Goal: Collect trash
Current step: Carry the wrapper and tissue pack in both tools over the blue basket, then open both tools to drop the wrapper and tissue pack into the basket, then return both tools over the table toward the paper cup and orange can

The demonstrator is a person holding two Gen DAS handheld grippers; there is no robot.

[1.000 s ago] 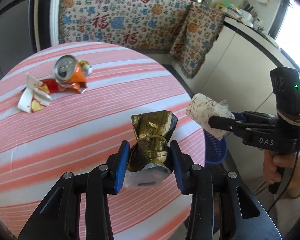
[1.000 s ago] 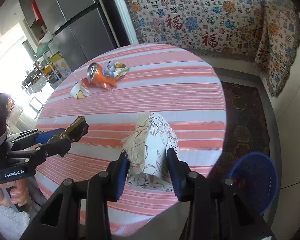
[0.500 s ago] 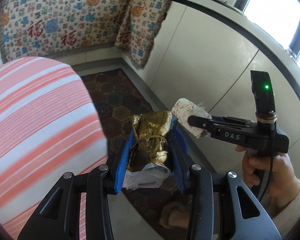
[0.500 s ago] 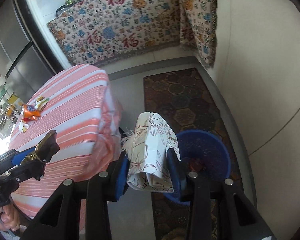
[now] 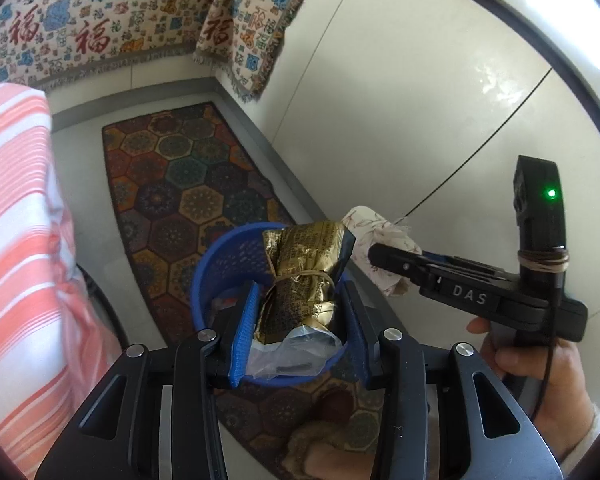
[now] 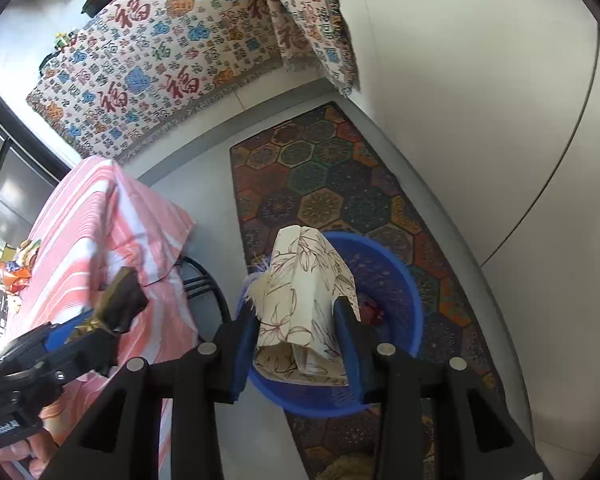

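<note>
My left gripper is shut on a crumpled gold foil wrapper with clear plastic at its base, held above a blue mesh bin on the floor. My right gripper is shut on a white paper package with a leaf print, held over the same blue bin. The right gripper also shows in the left wrist view, still holding the package. The left gripper with its wrapper shows at the left of the right wrist view. Some trash lies inside the bin.
A table with a pink striped cloth stands left of the bin, with an orange can and scraps on it. A patterned rug lies under the bin. White cabinets are on the right.
Both grippers have swung away from the table and down toward the floor. They now hold the wrapper and the package over the blue bin.
</note>
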